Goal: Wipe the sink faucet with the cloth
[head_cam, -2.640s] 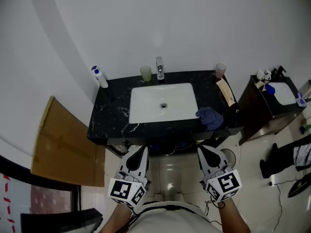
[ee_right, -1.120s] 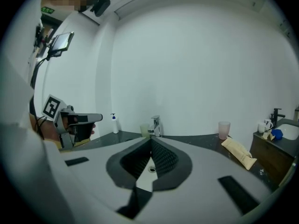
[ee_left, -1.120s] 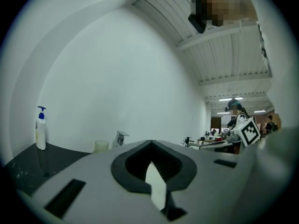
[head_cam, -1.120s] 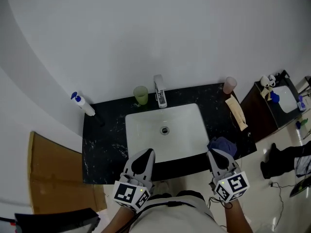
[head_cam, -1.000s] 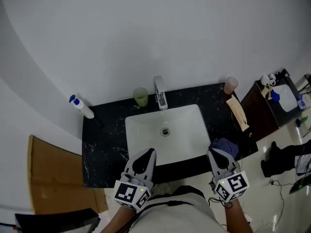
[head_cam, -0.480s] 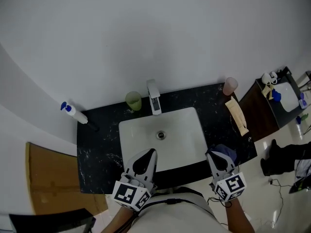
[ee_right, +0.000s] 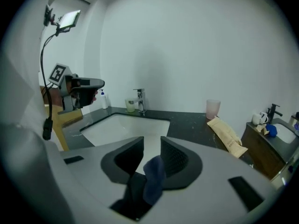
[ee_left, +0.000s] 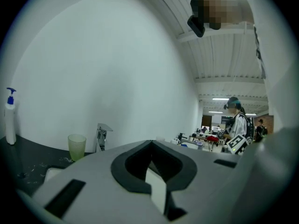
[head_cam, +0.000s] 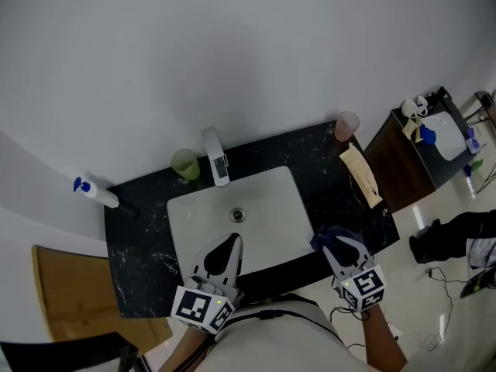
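The right tongs, jaws just opened narrowly, straddle the blue cloth without pinching it. The upright faucet lies far-left across the sink. The left tongs are closed and empty.

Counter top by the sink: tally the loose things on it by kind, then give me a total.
Cups: 2, the green cup and the pink cup
Bottles: 1, the pump bottle
Packets: 1, the tan packet
Cloths: 1, the blue cloth
Total: 5
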A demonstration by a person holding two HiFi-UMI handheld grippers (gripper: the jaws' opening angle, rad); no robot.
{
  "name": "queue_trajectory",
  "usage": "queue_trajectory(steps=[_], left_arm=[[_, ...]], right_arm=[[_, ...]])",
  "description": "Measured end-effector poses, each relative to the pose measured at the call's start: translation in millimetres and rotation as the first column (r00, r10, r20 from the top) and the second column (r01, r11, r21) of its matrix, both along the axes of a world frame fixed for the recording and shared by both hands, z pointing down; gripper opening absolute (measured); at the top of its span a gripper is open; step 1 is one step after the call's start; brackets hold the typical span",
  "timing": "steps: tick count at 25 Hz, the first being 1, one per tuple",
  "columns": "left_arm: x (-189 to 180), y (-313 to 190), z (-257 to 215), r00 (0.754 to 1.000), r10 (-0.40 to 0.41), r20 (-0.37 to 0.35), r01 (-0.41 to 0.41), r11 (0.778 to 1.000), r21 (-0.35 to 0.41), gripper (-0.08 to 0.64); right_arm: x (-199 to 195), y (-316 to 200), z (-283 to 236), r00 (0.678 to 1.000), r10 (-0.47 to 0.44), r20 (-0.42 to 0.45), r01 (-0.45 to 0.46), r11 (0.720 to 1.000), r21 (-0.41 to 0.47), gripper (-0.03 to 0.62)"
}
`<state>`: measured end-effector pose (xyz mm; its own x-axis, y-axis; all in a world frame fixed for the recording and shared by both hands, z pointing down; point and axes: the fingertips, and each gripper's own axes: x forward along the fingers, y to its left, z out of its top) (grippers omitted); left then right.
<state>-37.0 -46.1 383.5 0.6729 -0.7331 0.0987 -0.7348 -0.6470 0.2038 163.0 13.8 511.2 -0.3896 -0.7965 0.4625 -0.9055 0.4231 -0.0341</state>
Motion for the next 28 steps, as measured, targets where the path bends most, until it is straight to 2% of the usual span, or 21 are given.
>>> queue_trajectory(steps=[7,10,14,18,24,28], left_arm=[[23,-11,9,0.997,0.073,0.014,-0.073,0.997,-0.023,0.003],[43,-11,12,0.989,0.149,0.023,-0.148,0.988,-0.029,0.003],[76,-1,17,0.964,0.267,0.018,-0.266,0.963,-0.040,0.003],[112,12,28,0.922,0.386,0.017,-0.385,0.921,-0.058,0.003],[161,46,61,0.822,0.565,0.070,-0.560,0.825,-0.075,0.003],[176,56,69,0.789,0.609,0.080,-0.602,0.793,-0.091,0.011]], right_arm=[[25,1,24,0.998,0.046,-0.048,-0.049,0.996,-0.072,0.166],[34,3,30,0.996,0.073,-0.056,-0.079,0.992,-0.103,0.195],[45,11,42,0.992,0.097,-0.086,-0.110,0.982,-0.153,0.265],[53,13,49,0.987,0.123,-0.103,-0.140,0.975,-0.174,0.273],[56,13,58,0.979,0.152,-0.135,-0.178,0.963,-0.203,0.273],[56,8,62,0.975,0.166,-0.144,-0.195,0.956,-0.217,0.273]])
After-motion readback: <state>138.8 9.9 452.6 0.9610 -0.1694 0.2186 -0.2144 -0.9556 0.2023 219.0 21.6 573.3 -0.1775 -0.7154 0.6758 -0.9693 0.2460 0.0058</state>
